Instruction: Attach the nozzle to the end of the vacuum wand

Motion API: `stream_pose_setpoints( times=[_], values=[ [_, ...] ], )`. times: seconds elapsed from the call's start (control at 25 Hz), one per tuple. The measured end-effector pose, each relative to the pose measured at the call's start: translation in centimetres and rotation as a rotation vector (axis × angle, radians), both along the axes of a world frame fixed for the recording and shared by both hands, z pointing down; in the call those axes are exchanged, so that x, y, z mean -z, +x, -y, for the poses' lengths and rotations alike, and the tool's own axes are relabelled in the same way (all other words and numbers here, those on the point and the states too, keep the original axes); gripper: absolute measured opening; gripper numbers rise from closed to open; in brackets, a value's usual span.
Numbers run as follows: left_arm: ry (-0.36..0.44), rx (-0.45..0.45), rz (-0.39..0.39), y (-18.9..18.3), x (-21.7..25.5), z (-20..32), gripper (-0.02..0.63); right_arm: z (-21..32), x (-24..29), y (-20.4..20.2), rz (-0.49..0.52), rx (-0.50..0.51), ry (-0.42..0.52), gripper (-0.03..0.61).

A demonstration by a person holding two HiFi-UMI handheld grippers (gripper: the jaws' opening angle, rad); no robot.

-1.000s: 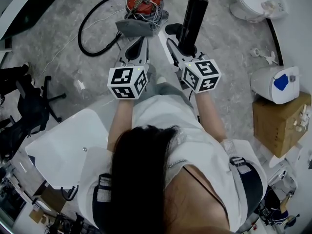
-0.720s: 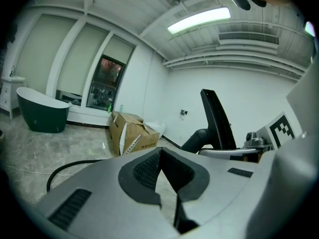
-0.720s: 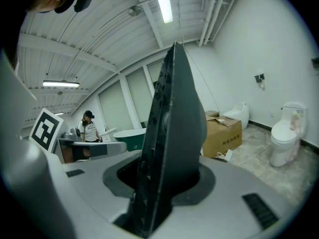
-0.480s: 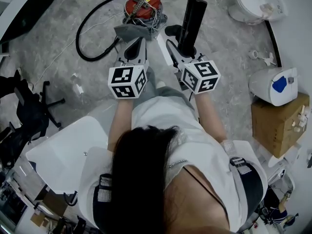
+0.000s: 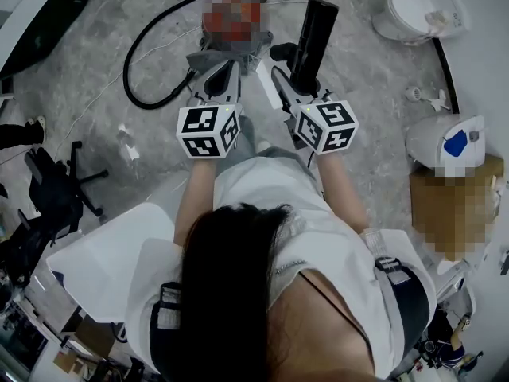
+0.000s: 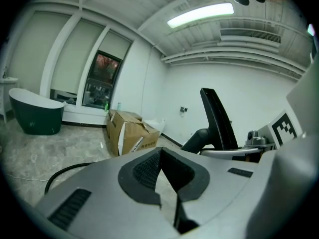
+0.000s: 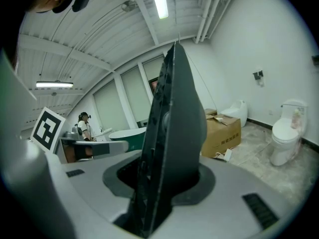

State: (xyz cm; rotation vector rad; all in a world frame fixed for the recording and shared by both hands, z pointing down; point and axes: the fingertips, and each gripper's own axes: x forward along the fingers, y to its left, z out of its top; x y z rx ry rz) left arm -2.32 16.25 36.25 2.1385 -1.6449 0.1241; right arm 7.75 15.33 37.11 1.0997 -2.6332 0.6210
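- Right tool (image 5: 296,79) is closed partway on the black nozzle (image 5: 314,34), gripping it near the lower end. The nozzle's long axis runs up and forward, away from the person.
- Left tool (image 5: 225,68) is pinched fully together with nothing in it. It sits just beside the right one, about level with it.
- Vacuum (image 5: 232,14) lies on the floor (image 5: 382,78) ahead, closer to the left tool's line. The black hose (image 5: 139,46) loops off to the left.
- The wand's end cannot be made out for certain near the vacuum.
- Judgement: the right tool brings the nozzle forward and down to the wand, and the free left tool looks best placed to steady the wand.
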Motion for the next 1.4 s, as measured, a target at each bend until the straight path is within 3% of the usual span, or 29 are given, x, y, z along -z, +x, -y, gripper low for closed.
stream_pose_setpoints(
  times=[0.92, 1.4],
  values=[
    [-0.057, -0.072, 0.063, -2.1, -2.1, 7.4, 0.002, 6.9, -1.6, -2.4, -0.017, -0.058, -0.044, 0.156],
    [-0.068, -0.089, 0.039, -4.9, -2.7, 9.8, 0.002, 9.1, -2.1, -5.2, -0.033, -0.074, -0.049, 0.156]
  ],
)
